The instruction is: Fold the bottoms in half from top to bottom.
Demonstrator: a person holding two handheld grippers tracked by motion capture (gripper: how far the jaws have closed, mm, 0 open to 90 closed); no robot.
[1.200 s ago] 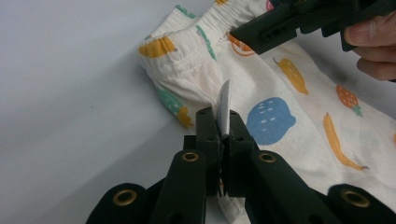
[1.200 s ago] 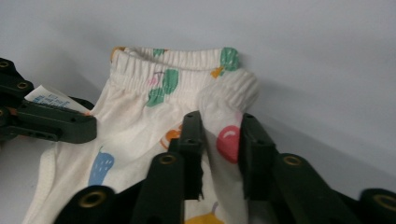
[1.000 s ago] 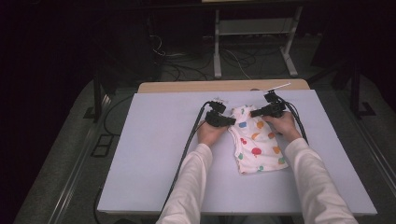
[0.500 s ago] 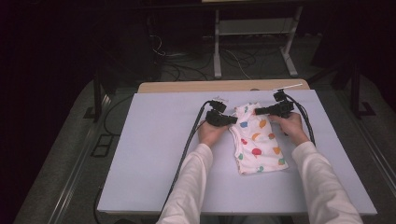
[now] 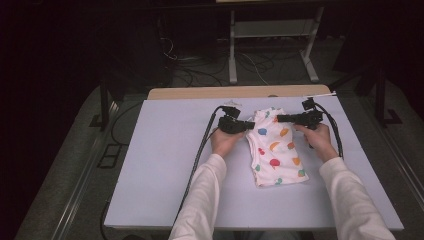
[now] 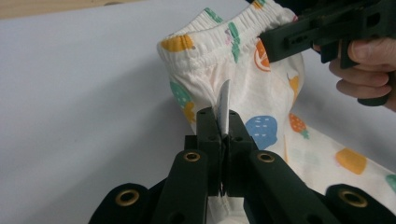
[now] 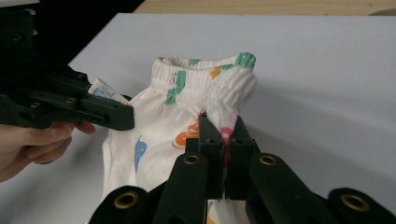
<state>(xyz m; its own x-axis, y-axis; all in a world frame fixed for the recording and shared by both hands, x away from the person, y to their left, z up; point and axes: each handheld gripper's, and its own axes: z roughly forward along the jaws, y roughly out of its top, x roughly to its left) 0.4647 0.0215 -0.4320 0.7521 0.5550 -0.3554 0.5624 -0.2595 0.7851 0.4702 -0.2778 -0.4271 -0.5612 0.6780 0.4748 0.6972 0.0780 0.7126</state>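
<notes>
Centre of the frame, both forearms reach forward over the table point(image 5: 150, 165); left gripper point(image 5: 248, 125) and right gripper point(image 5: 281, 118) each clamp the patterned shorts point(image 5: 277, 150) at the waistband

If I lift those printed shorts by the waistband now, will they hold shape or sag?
Probably sag: the shorts are thin cloth lying flat on the table, and the waistband already bunches where the left gripper and right gripper pinch it. They look light. The grip seems secure, since cloth sits folded between shut jaws.
</notes>
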